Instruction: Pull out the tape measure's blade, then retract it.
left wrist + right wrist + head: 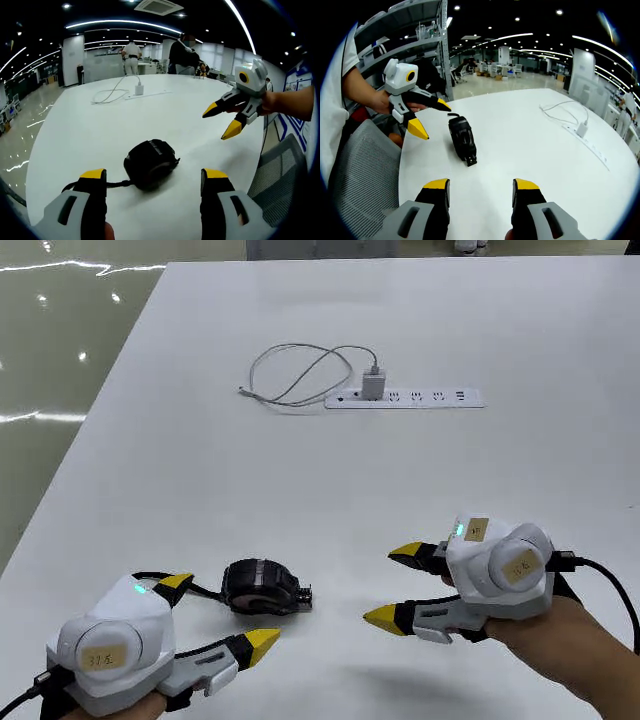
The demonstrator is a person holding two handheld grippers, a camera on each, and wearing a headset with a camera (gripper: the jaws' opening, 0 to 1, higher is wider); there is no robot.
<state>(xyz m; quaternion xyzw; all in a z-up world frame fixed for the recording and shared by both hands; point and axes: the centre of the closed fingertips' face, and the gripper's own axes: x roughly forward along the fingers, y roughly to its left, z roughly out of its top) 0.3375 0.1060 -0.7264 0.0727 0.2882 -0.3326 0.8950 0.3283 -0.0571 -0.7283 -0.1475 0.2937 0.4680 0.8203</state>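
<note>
A black tape measure lies on the white table, its blade tip pointing right and a black strap trailing left. My left gripper is open, its yellow-tipped jaws spread on either side of the case without touching it. The case sits just ahead of that gripper in the left gripper view. My right gripper hovers open to the right of the tape, a short gap away, with nothing between its jaws. The tape lies ahead and left of that gripper in the right gripper view.
A white power strip with a plugged charger and a looped grey cable lies further back on the table. The table's left edge runs diagonally beside a glossy floor. A mesh chair stands at the near edge. People stand far off in the room.
</note>
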